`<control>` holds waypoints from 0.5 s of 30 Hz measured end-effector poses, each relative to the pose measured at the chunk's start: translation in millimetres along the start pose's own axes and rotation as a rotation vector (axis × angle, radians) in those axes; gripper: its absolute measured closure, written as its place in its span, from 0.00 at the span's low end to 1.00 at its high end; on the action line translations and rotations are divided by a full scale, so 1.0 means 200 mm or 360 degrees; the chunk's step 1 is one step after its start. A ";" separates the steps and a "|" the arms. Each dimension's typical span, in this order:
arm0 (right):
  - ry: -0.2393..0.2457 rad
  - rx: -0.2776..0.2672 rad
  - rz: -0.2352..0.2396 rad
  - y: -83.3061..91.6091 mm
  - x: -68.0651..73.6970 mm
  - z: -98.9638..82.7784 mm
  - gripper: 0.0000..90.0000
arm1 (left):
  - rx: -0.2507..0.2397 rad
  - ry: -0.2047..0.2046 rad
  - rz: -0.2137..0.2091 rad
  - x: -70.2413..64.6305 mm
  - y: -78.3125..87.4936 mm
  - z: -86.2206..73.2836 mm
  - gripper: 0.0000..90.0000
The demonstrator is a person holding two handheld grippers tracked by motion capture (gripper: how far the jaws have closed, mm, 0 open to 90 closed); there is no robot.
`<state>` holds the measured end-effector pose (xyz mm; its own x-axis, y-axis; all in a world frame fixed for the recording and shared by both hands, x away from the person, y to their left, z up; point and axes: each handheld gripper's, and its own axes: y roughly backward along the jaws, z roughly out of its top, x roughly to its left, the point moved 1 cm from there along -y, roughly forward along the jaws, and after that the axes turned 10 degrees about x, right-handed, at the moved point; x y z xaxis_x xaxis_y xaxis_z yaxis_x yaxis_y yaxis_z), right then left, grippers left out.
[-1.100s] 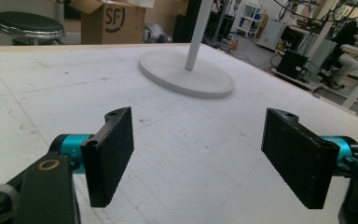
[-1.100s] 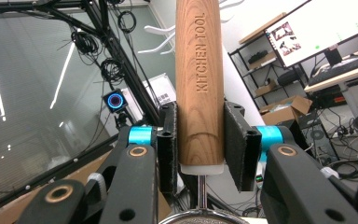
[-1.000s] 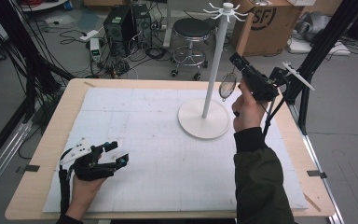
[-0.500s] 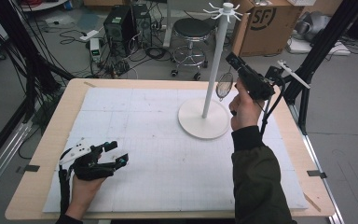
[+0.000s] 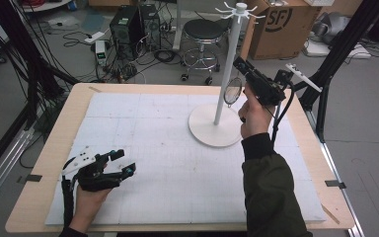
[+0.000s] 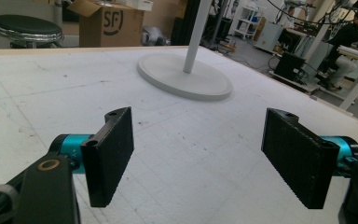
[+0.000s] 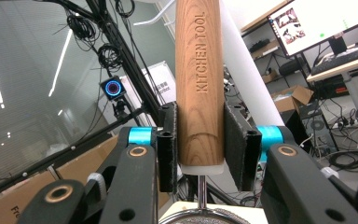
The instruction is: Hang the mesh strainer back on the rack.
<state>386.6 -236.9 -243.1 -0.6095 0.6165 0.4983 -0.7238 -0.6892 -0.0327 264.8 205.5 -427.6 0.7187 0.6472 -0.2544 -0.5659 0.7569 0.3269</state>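
My right gripper [image 5: 241, 65] is held up in the air beside the pole [image 5: 227, 69] of a white hook stand, pointing up and left. It is shut on a wooden handle [image 7: 199, 84] stamped "KITCHEN TOOL", clamped between both pads. From that handle a small round metal strainer head [image 5: 233, 91] hangs close to the pole. The stand's round base [image 5: 216, 128] rests on the white mat, and its hooks [image 5: 237, 10] spread out at the top. At the front left, my left gripper [image 5: 123, 163] lies low on the mat, open and empty, its pads [image 6: 112, 154] wide apart and facing the stand base [image 6: 184, 74].
A white gridded mat [image 5: 168, 163] covers the wooden table [image 5: 39, 197]. Beyond the far edge stand a black stool [image 5: 205, 32], a cardboard box [image 5: 281, 24] and computer gear with loose cables [image 5: 128, 29]. Black frame posts [image 5: 340, 54] rise at the right.
My right gripper has carried the strainer a little to the left, closer to the pole. The left gripper has stayed still.
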 end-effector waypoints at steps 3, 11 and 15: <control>-0.0022 -0.0002 0.0018 0.00 0.00 0.00 0.76 | 0.0004 -0.0009 -0.0004 0.00 0.00 0.00 0.29; -0.0059 0.0021 -0.0007 0.00 -0.04 0.00 0.63 | -0.0002 -0.0016 -0.0014 0.00 0.00 0.00 0.29; -0.0041 0.0011 -0.0045 0.00 -0.03 0.00 0.53 | 0.0000 -0.0024 -0.0019 -0.01 0.00 0.00 0.29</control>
<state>390.7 -241.5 -246.1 -0.5804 0.6258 0.5211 -0.7382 -0.6744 -0.0124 264.1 203.9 -427.3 0.7314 0.6366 -0.2445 -0.5573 0.7646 0.3236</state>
